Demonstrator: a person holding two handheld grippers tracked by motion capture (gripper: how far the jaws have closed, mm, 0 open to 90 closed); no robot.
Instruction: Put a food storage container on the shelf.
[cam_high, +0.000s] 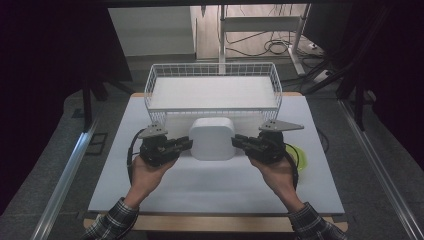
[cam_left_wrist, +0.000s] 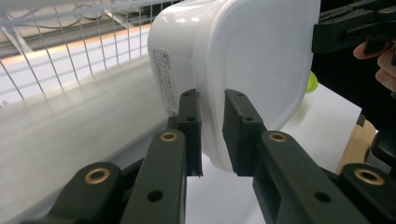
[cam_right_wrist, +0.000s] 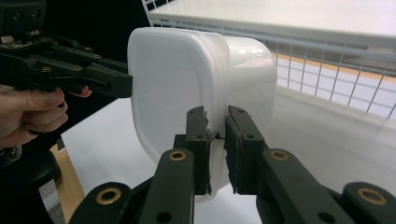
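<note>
Both tongs, left gripper and right gripper, pinch the white container between them by its rim, so keep them level toward the wire basket ahead.

- A wire basket stands at the table's far edge.
- A white mat covers the table.
- A yellow-green thing lies right.

Dim, soft overhead light; dark corners; near foreground blurred.
</note>
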